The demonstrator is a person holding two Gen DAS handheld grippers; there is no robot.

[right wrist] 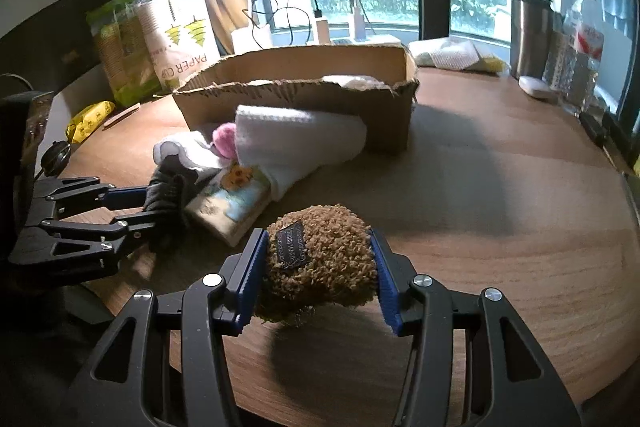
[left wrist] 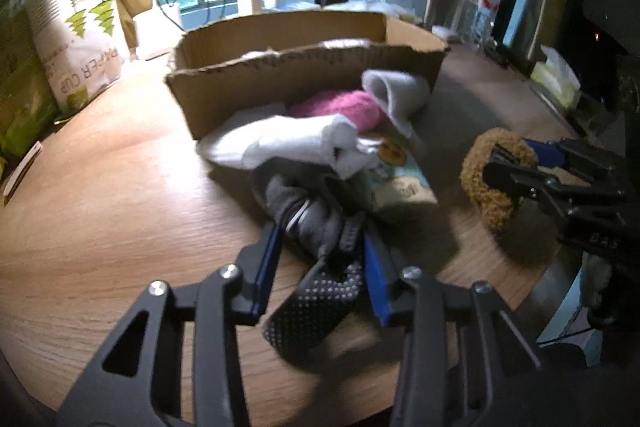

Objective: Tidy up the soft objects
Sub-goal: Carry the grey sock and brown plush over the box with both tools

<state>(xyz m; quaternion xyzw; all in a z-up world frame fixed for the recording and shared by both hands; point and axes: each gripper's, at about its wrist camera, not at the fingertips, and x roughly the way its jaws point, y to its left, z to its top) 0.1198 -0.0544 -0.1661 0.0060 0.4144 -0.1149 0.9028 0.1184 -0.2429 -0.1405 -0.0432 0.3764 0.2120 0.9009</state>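
Round wooden table (right wrist: 500, 227), window and balcony railing behind. Right gripper (right wrist: 318, 275) is clamped on a tan curly-pile soft item (right wrist: 324, 263): both blue pads press into its flanks, and the item sits just above the tabletop at the near edge, with its shadow below. A small dark label sewn on its upper face carries pale stitched lettering, too small to read. Seen from the left wrist view, the same tan item (left wrist: 484, 183) sits at right, pinched in the right gripper's black fingers. Left gripper (left wrist: 320, 263) is closed on a grey sock (left wrist: 316, 215); the blue pads bear on the bunched fabric from both sides, and a dark part with pale grip dots hangs down between the fingers toward the camera. The picture is somewhat motion-blurred here. From the right wrist view the left gripper (right wrist: 160, 205) reaches in from the left edge with the grey sock (right wrist: 168, 187) bunched at its tips. Just beyond the sock lies the rest of the pile: white sock (left wrist: 296, 143), pink fuzzy piece (left wrist: 348, 107), another white piece (left wrist: 396, 91) leaning against the cardboard box (left wrist: 280, 83), and a flat printed packet (right wrist: 232, 203) with an orange cartoon figure, its text unreadable. The box stands open-topped with a torn front edge. Behind left, a bag of cups (right wrist: 180, 35) reads "PAPER CUP" with green tree shapes; green packaging (right wrist: 120, 55) stands beside it.
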